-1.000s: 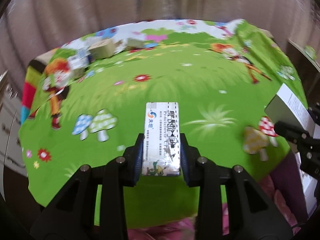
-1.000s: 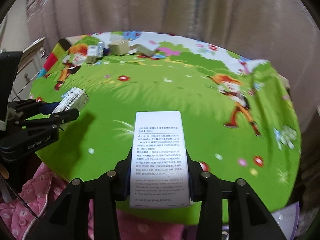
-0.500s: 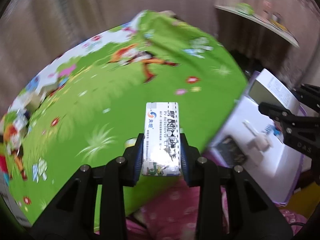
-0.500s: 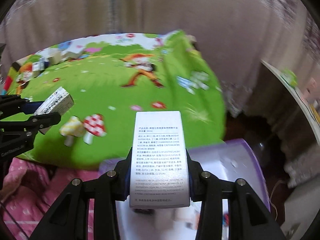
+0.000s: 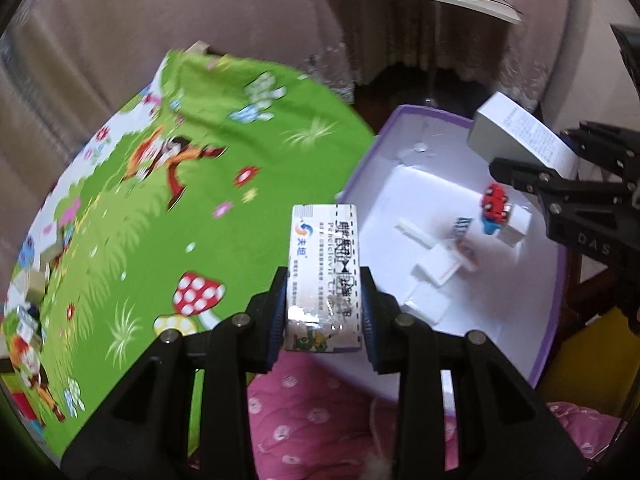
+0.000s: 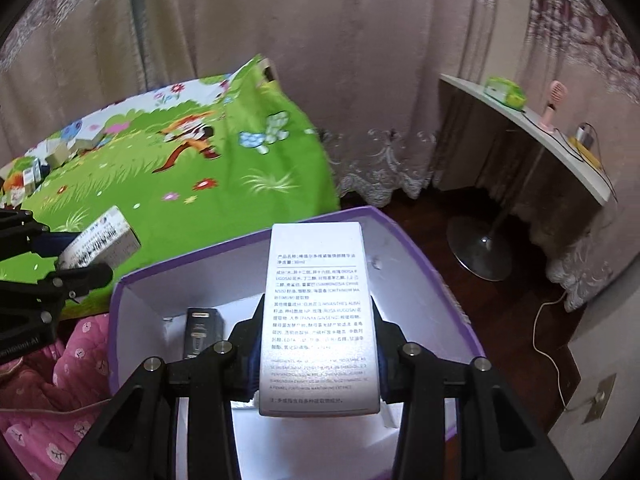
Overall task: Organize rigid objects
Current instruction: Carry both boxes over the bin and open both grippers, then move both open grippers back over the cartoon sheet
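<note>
Purple bin [image 5: 554,344] open-topped, small boxes [image 5: 436,270] and toy car [image 5: 495,202] on its floor, bare white floor nearer.

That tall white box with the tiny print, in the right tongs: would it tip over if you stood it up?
Probably: the white box is tall and narrow, so standing it seems tippy. Its crisp, undented faces in the right tongs suggest stiff, light cardboard.

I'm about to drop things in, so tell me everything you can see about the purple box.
The purple box is an open, lidless container, seemingly cardboard, with purple outer walls and rim and a white inside. It sits beside the table with the green cartoon cloth, next to pink quilted fabric. Several small items already lie on its floor: white packets, a red-and-blue one, and a dark carton by one wall. Neither gripper touches it.
</note>
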`<state>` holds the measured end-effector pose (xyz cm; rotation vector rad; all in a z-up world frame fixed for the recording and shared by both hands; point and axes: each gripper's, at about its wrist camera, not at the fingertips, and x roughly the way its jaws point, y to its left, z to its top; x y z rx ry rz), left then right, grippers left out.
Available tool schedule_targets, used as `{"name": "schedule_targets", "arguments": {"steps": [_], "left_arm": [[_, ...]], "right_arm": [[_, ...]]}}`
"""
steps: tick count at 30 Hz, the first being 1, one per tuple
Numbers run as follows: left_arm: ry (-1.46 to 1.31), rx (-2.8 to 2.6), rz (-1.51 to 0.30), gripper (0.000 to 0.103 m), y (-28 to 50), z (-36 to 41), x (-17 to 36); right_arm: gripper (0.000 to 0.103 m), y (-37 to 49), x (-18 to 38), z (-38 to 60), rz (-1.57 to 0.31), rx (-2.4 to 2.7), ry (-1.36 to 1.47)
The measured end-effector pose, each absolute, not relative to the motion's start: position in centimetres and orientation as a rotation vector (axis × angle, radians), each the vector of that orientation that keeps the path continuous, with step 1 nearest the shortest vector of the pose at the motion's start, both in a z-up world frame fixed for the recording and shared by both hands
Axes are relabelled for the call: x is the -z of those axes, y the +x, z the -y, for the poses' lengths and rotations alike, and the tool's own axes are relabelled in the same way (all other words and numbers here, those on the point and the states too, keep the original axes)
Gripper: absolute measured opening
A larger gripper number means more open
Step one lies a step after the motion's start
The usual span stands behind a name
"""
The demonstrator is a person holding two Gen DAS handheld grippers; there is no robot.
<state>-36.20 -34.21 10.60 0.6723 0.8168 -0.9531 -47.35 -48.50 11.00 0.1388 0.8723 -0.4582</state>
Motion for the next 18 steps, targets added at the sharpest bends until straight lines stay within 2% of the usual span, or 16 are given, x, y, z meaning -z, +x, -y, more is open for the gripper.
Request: {"name": "schedule_targets", "arguments": {"steps": [10,16,18], "left_arm": [[0.763,1.055,-0.843,0.037,-39.8,39.1,-8.5],[0.718,1.132,-0.908,0.040,-40.7,39.3,-7.4],[0.701,1.133,-0.901,0.045,-40.5,38.6,-7.5]], "right_arm": [[0.043,-51.5,-10.3,52.2,-0.858,0.555,0.210],[0.044,-52.1,-9.3,53.0,-0.877,0.550,0.252],[0.052,-51.8,-9.0,53.0,-0.896,0.533,0.264]]}}
